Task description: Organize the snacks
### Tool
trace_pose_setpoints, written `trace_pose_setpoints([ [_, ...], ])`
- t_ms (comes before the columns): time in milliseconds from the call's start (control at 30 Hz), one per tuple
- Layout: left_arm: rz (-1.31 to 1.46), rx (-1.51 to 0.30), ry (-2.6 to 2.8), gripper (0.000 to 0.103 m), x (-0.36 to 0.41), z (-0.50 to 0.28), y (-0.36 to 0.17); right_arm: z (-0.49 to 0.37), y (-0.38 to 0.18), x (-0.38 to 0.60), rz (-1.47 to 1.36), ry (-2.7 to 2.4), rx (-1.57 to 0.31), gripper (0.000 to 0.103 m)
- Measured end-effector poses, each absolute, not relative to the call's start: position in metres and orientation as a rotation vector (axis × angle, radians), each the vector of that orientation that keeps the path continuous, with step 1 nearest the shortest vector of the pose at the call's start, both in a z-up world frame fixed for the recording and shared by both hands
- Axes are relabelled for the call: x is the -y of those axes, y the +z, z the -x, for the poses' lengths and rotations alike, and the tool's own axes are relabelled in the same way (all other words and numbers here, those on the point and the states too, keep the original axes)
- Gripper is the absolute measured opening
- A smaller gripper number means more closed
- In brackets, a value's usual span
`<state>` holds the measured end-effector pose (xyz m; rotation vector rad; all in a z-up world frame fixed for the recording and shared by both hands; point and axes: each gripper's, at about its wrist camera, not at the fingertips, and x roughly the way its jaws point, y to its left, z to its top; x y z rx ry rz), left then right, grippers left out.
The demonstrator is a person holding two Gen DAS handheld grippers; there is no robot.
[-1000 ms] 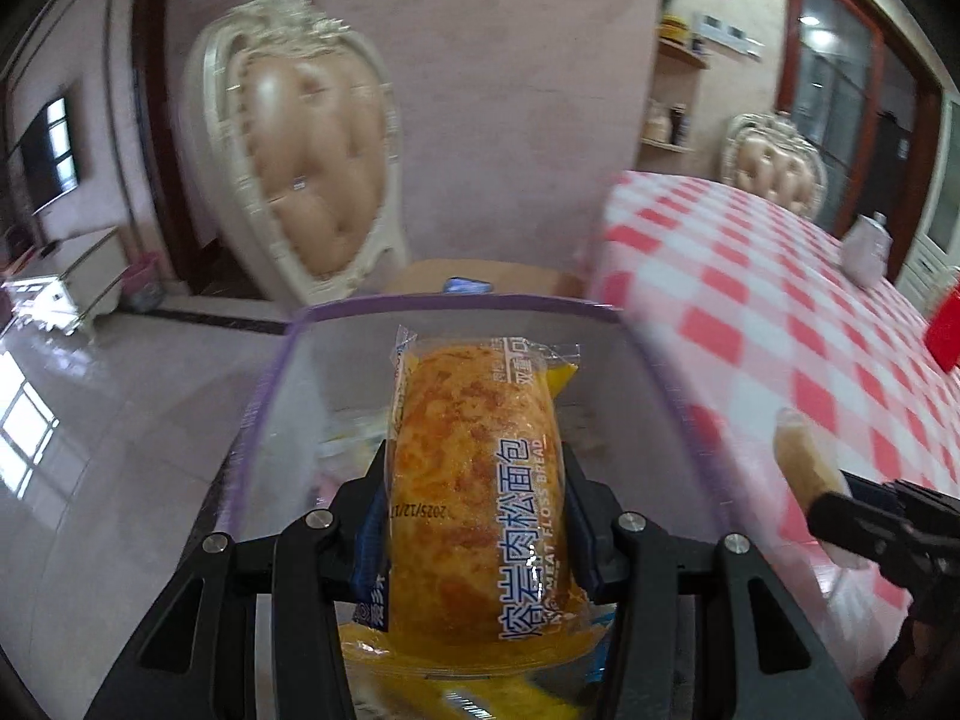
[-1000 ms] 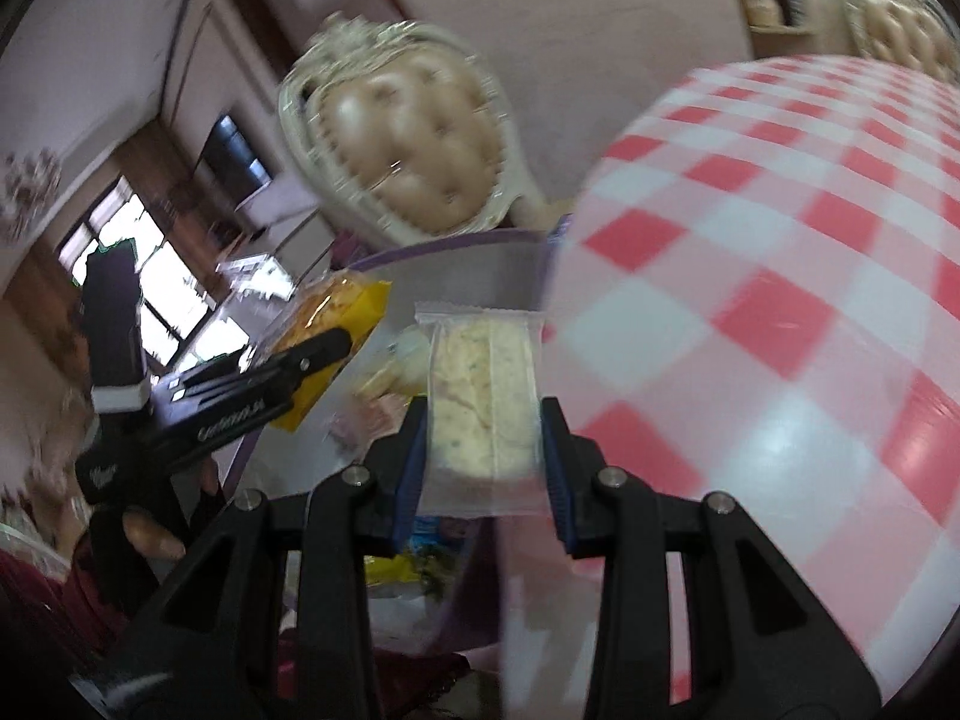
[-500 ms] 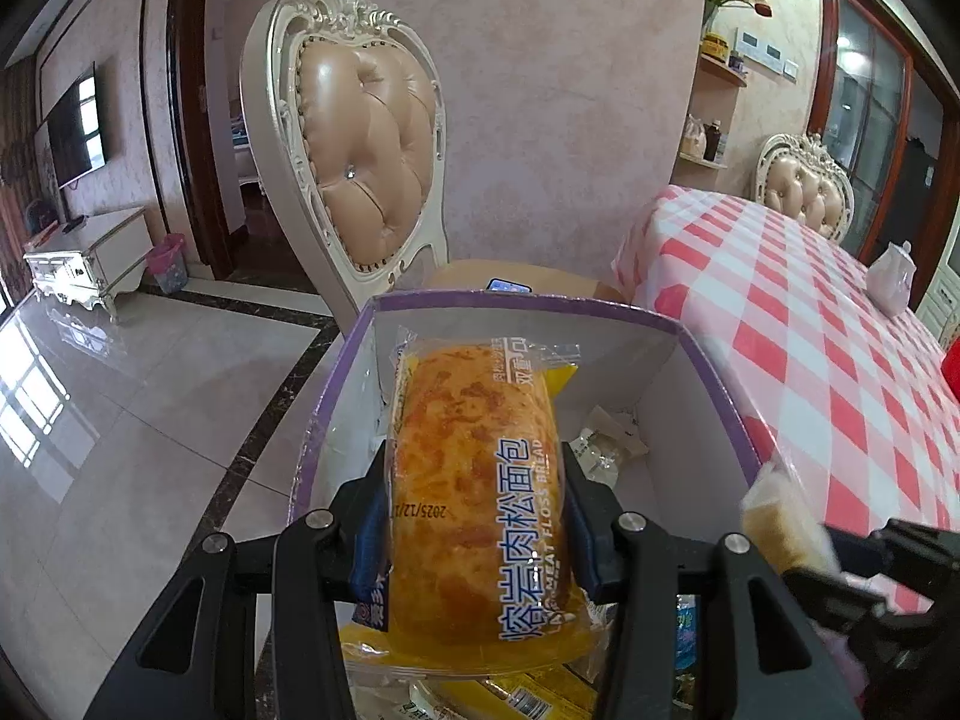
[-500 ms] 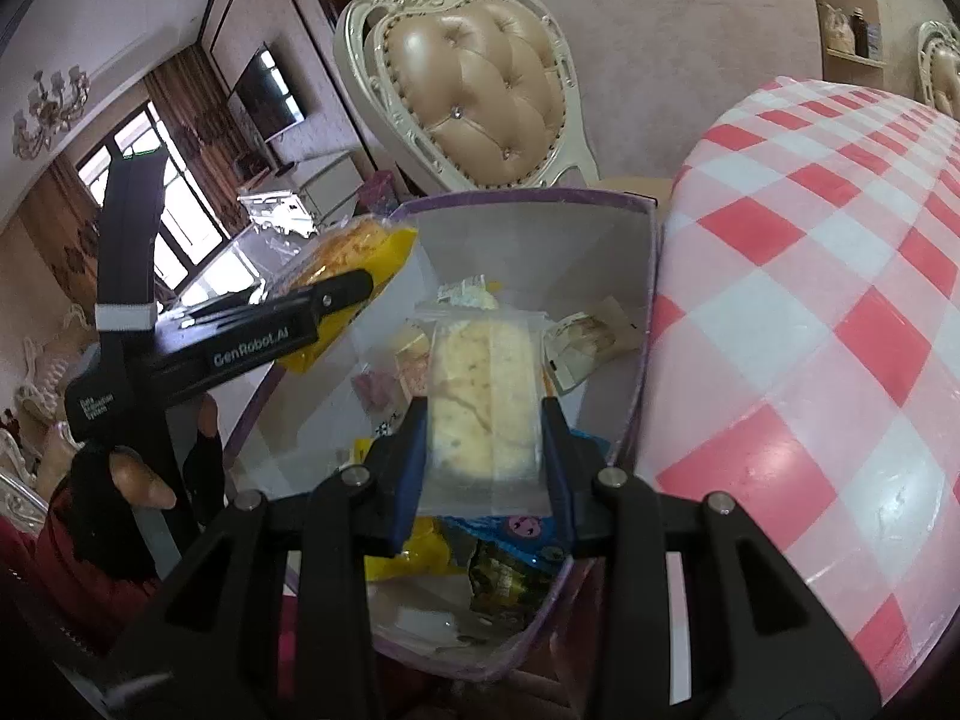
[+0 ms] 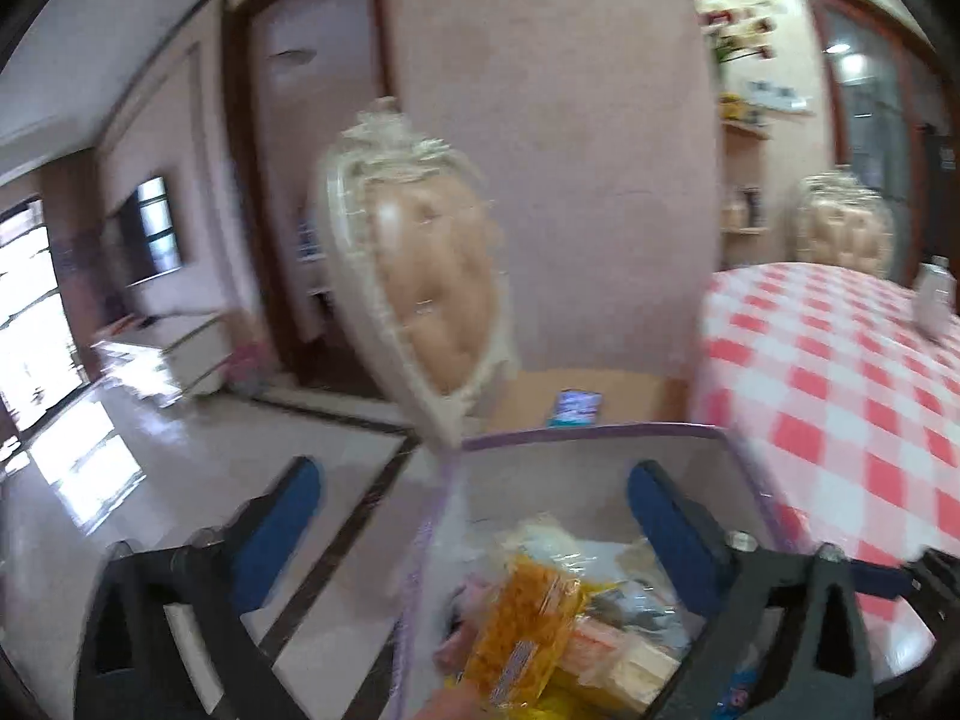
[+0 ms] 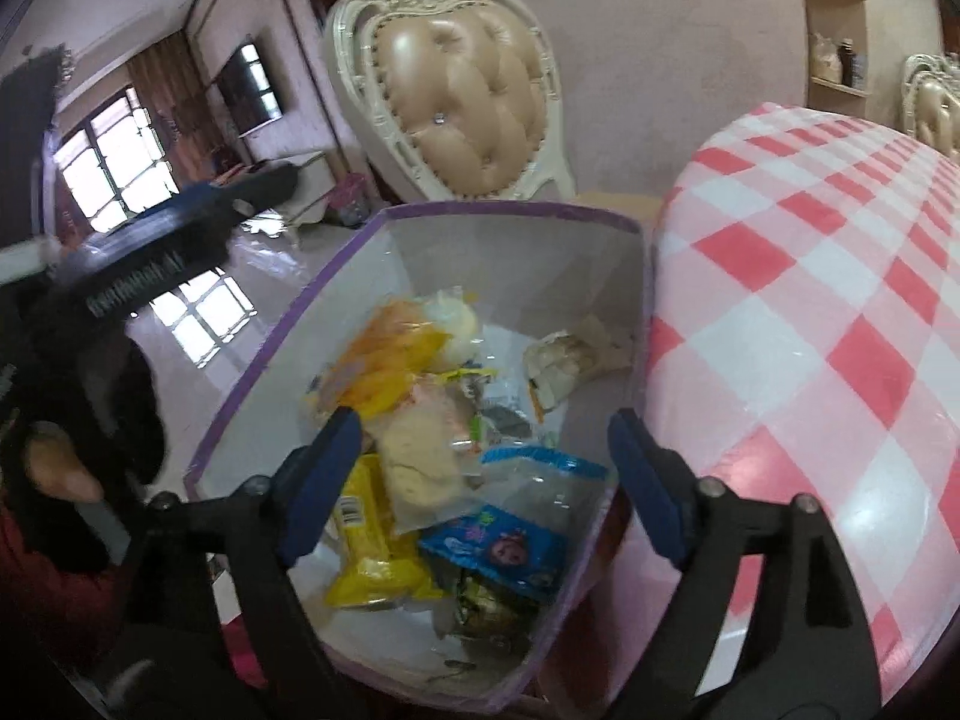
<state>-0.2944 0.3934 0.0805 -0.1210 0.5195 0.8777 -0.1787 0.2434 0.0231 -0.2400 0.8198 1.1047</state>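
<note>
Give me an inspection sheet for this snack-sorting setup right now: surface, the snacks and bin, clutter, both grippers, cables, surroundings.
Surface: table under a red-and-white checked cloth; the part in view is bare.
Job's things: purple-rimmed bin beside the table edge, holding a pile of wrapped snacks: orange bread pack, pale cake pack, yellow pack, blue pack.
Clutter: white object far back on the table, too blurred to identify.
Grippers: left gripper opening, nothing between its jaws; right gripper opening above the bin, nothing gripped.
Cables: nothing seen.
Surroundings: tufted chair behind the bin, glossy floor, wall shelves.
</note>
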Motion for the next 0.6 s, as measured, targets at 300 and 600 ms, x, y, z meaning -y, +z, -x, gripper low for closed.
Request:
trace_pose_setpoints([
  [300,0.284,-0.747,0.698,0.103,-0.4,0.271,0.053,0.172,0.024,-0.245,0.302,0.992,-0.935,0.092],
  [600,0.412,-0.908,0.657,0.103,-0.411,0.266,0.015,0.184,0.015,-0.256,0.442,0.918,-0.985,0.092],
])
